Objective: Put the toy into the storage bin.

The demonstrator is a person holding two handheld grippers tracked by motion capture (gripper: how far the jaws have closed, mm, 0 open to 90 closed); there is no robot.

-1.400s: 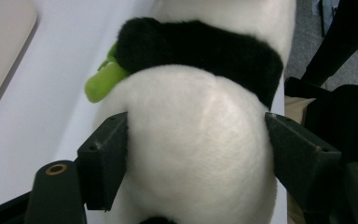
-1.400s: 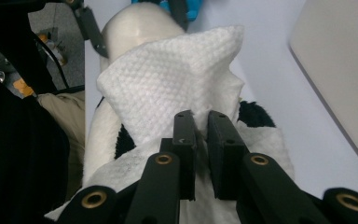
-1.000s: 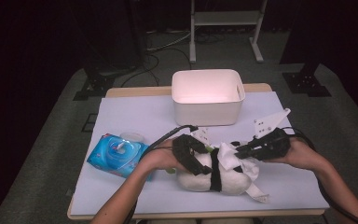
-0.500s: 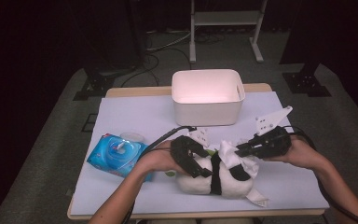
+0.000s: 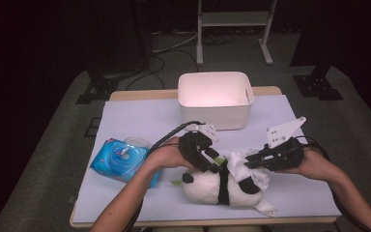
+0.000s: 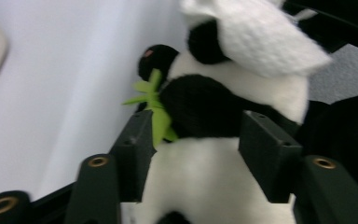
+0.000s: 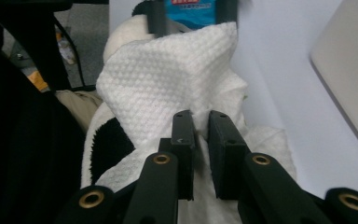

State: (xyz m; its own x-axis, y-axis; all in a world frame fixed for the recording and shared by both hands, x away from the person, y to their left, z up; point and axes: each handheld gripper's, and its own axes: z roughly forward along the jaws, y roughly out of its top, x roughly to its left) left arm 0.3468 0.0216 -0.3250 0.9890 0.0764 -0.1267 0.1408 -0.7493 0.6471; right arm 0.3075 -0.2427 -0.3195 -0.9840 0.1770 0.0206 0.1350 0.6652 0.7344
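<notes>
Showing red print too blurred to read, the blue wipes pack (image 5: 121,160) lies flat.

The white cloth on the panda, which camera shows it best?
The right gripper view: the white cloth shows its waffle weave, pinched between the right gripper jaws. The high view shows it small; the left gripper view catches one blurred corner.
</notes>
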